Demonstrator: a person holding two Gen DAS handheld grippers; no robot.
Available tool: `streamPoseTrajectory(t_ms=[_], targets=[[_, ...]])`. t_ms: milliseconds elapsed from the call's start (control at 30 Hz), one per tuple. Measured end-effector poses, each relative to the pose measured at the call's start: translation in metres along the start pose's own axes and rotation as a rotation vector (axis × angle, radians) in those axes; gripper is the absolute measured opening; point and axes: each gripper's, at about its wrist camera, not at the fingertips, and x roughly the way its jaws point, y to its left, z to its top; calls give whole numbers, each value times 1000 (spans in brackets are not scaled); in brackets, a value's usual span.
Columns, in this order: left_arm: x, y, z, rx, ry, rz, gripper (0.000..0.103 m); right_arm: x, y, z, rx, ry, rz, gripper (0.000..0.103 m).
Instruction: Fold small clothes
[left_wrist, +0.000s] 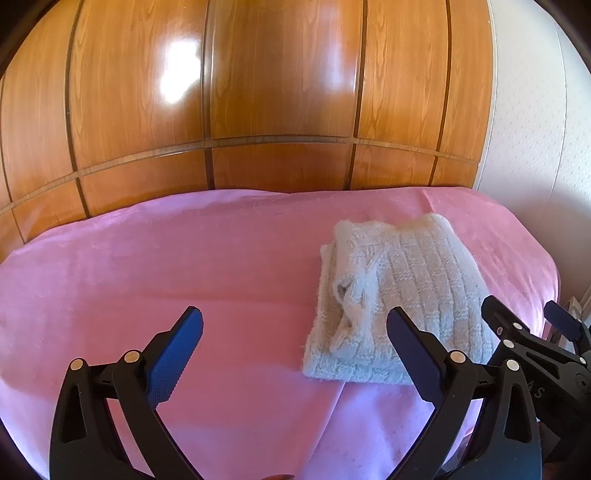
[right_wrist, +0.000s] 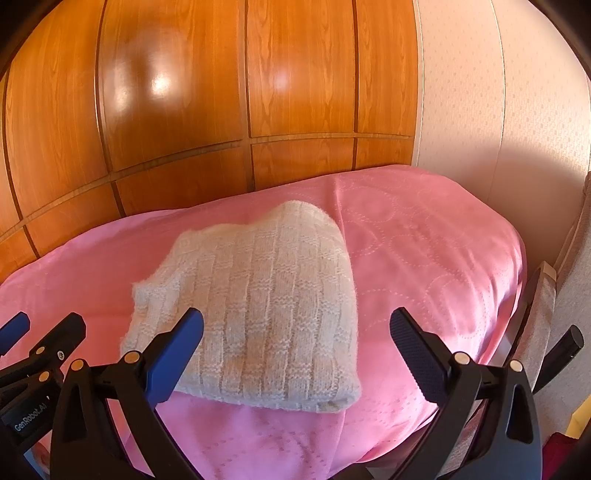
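Note:
A small white knitted garment (left_wrist: 402, 291) lies folded into a thick rectangle on the pink bedspread (left_wrist: 184, 258); it also shows in the right wrist view (right_wrist: 266, 306). My left gripper (left_wrist: 295, 325) is open and empty, hovering just left of the garment's near edge. My right gripper (right_wrist: 295, 325) is open and empty, above the garment's near right corner. The right gripper also shows at the right edge of the left wrist view (left_wrist: 532, 325), and the left gripper at the left edge of the right wrist view (right_wrist: 44, 332).
A glossy wooden wardrobe (left_wrist: 258, 92) rises right behind the bed. A pale wallpapered wall (right_wrist: 498, 110) stands to the right. The bed's right edge (right_wrist: 517, 295) drops off toward furniture beside it.

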Motion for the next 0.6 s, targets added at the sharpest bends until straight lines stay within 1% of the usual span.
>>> streamPoseTrajectory(t_ms=[267,367,500,600], targets=[[1,0,-1,7,1,-2,99,3,2,-1,-8,11,6,101],[0,1,-1,-6,-14,-3,99,3,2,-2,-8,12,8,101],[4,3,-2,-4,0,4,99,3,2,-2,-7,13,9,101],[9,2,-2,-11,25,13,99,2,1,-1,-6,8,11,101]])
